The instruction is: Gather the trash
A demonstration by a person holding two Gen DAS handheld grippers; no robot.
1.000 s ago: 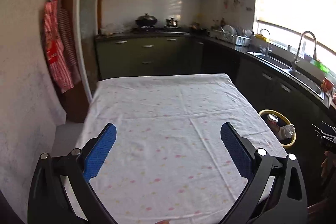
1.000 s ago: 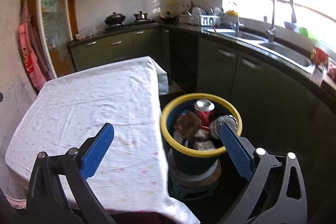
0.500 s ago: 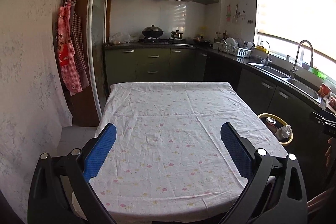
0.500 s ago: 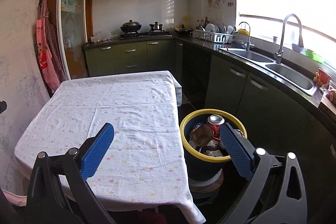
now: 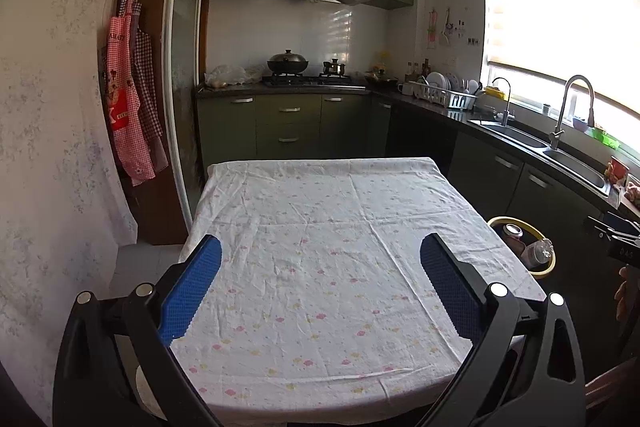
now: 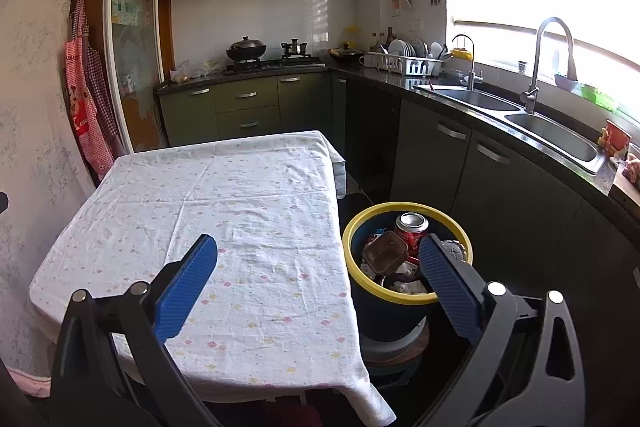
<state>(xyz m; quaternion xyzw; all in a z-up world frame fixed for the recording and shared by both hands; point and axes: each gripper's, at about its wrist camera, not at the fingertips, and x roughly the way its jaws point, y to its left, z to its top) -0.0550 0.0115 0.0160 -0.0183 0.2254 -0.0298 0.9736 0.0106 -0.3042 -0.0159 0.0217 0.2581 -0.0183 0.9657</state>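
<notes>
A dark bin with a yellow rim [image 6: 352, 227] stands on the floor right of the table. It holds a red can [image 6: 412, 225], a brown plastic box [image 6: 385, 251], a clear bottle [image 5: 538, 251] and other scraps. The table [image 6: 224, 211] wears a white flowered cloth with nothing on it. My right gripper [image 6: 318, 261] hangs open above the table's right edge and the bin, nothing between its blue pads. My left gripper [image 5: 320, 265] is open too, held over the near half of the table [image 5: 320, 227]. The bin [image 5: 550, 261] shows at the table's right edge in the left wrist view.
Dark green cabinets and a counter with a sink [image 6: 560, 139] and tap run along the right wall. A stove with a wok [image 6: 246, 49] and a dish rack [image 6: 404, 65] stand at the back. Red aprons [image 5: 128, 115] hang on the left wall. A hand [image 5: 622, 295] shows at right.
Both grippers have pulled back and risen away from the table and bin, so more of the kitchen shows. Both stay open and empty.
</notes>
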